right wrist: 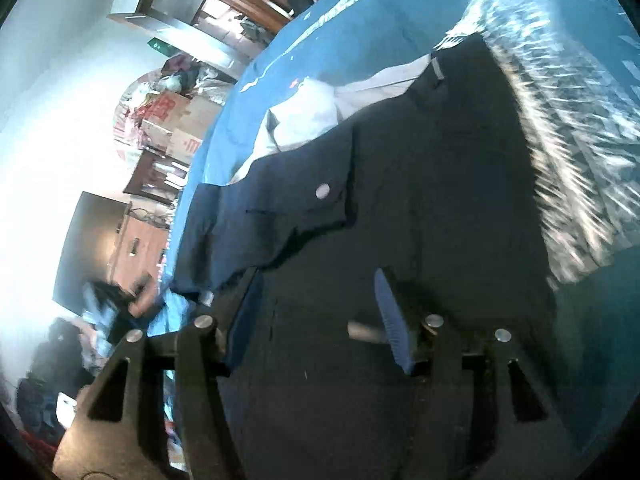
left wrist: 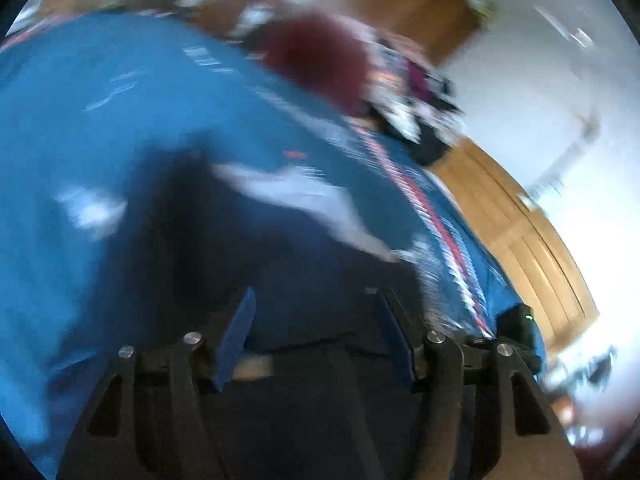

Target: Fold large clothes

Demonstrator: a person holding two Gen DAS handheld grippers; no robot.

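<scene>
Across a blue bedspread (right wrist: 400,12) that fills most of both views lies a large dark navy garment (right wrist: 440,184), spread flat with its cloth running from the middle of the bed right up under both grippers. On the bedspread beside the garment runs a band of pale, white-and-red patterning (left wrist: 416,196), blurred in the left wrist view and streaked in the right. A smaller white cloth (right wrist: 316,108) lies on the blue cover at the garment's far edge, partly tucked under the dark fabric. Cardboard boxes (right wrist: 176,128) and wooden furniture (right wrist: 140,244) stand beyond the edge of the bed. The left gripper (left wrist: 316,332) sits low over the navy cloth with its jaws apart and nothing between the blue pads (left wrist: 236,336); that view is smeared, so whether the tips touch the fabric cannot be told. The right gripper (right wrist: 320,312) hangs over the garment too, jaws wide apart, dark cloth showing in the gap. A small round white button (right wrist: 322,191) shows on a flap of the garment ahead of it.
</scene>
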